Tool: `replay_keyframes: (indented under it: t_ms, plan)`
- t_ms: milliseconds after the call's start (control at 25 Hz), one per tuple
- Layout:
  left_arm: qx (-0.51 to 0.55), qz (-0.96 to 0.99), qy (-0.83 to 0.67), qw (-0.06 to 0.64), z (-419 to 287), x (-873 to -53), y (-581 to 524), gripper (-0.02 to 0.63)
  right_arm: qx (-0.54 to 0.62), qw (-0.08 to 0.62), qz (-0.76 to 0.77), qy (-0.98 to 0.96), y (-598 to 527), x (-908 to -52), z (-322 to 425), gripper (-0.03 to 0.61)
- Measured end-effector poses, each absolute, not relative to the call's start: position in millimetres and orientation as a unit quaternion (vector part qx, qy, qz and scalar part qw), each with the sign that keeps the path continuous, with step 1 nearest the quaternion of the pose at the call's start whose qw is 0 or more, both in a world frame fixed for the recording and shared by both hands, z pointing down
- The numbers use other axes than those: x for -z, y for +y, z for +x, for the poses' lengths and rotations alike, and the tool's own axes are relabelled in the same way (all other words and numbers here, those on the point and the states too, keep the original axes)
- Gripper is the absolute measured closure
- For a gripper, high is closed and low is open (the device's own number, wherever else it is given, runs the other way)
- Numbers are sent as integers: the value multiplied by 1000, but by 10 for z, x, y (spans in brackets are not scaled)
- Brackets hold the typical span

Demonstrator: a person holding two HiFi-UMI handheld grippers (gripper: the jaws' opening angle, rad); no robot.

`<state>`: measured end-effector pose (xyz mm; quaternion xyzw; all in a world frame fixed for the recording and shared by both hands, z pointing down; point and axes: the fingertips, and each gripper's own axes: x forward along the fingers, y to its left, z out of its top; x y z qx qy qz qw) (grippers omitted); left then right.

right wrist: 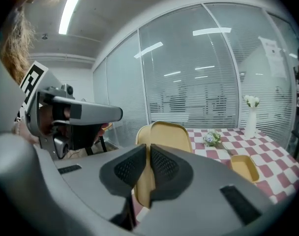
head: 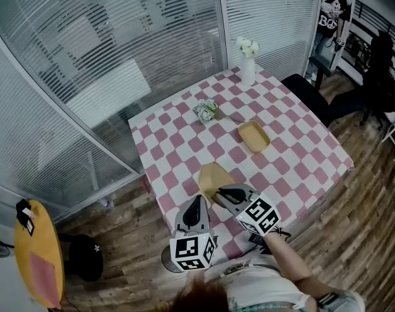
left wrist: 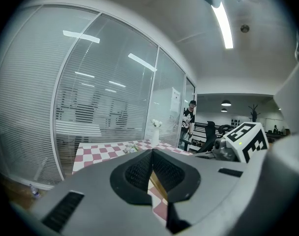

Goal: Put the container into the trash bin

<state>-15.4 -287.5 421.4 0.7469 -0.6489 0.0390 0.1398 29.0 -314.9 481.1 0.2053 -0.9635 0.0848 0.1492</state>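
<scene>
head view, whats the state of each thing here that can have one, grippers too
right gripper: shut on the container's rim
container: gripped, tilted up on edge at the table's near side
left gripper: shut, holding nothing
tray: flat on the table, open side up, looks empty
vase: upright, holding flowers
bouquet: lying on the cloth
</scene>
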Motion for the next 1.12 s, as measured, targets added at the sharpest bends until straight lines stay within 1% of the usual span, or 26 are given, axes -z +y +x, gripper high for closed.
replay_keyframes:
  t_ms: [600,920,1120]
  plan:
    - [-25,738,-663,127,70,-4103,-2924,607,-58,88,187,-977,-3164,-4204,565,558]
    - [-22,726,-675,128,122,-4116,-2911,609,-57,67,178,-980,-3223,-4100,662,558]
    - [-28,718,-682,133,102,-4154,-2918,609,-60,65,169,-982,-3279,-4111,659,558]
